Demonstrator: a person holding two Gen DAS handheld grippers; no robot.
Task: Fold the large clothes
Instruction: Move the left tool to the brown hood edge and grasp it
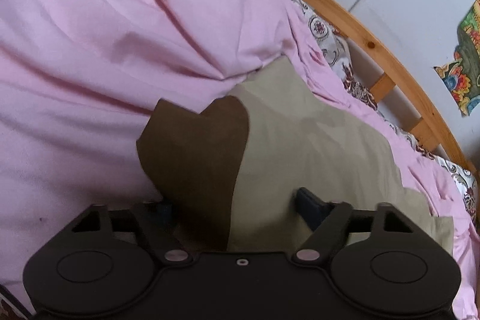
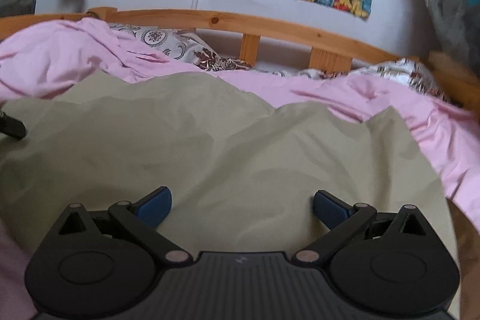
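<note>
Khaki garment [image 2: 210,146] lengthwise toward headboard [image 2: 270,24]

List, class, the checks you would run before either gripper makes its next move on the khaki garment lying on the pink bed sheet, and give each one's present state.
1. Right gripper open: ok, jaws stand wide apart.
2. Right gripper empty: ok, the beige-khaki cloth garment lies below its blue fingertips, not pinched.
3. Left gripper open: ok, jaws apart.
4. Left gripper's hold on the garment: cannot tell; a dark brown fold of cloth rises between the jaws and hides one fingertip.
5. Garment flat: not ok, wrinkled, with that fold turned up.
6. Garment fully on the pink sheet: cannot tell, its near edge is hidden.
</note>
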